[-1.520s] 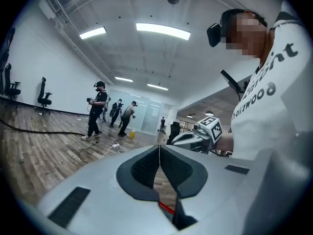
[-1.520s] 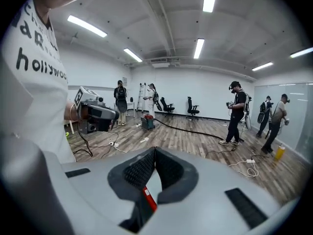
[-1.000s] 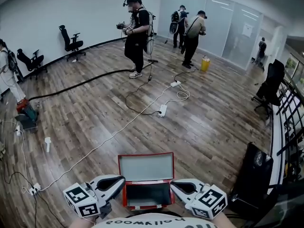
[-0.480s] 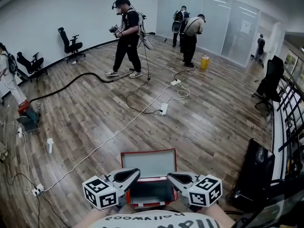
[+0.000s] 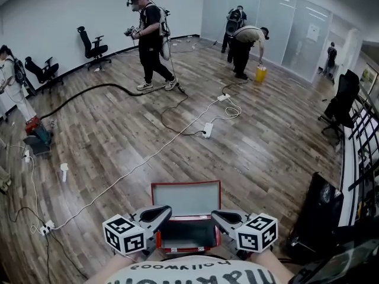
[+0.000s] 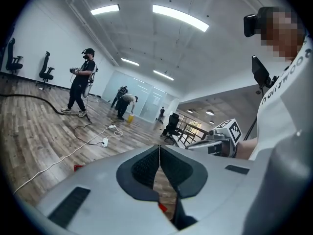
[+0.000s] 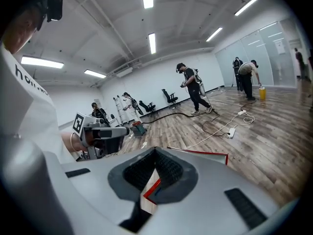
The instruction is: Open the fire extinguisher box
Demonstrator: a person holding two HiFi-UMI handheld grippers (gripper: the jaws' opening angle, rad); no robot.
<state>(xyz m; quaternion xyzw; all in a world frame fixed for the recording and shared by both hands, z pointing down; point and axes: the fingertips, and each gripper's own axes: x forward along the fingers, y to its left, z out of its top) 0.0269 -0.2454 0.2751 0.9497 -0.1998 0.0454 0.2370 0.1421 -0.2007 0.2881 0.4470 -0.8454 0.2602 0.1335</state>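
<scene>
The red fire extinguisher box (image 5: 186, 199) sits on the wooden floor (image 5: 266, 152) right in front of the person. Its lid is already up and the inside looks empty, so the opening step appears done. The left tool (image 5: 167, 209) and right tool (image 5: 215, 213) hover just over its two sides, both clenched on nothing. The next move probably calls for drawing clear without knocking the lid. Count: one box, two tools.
</scene>
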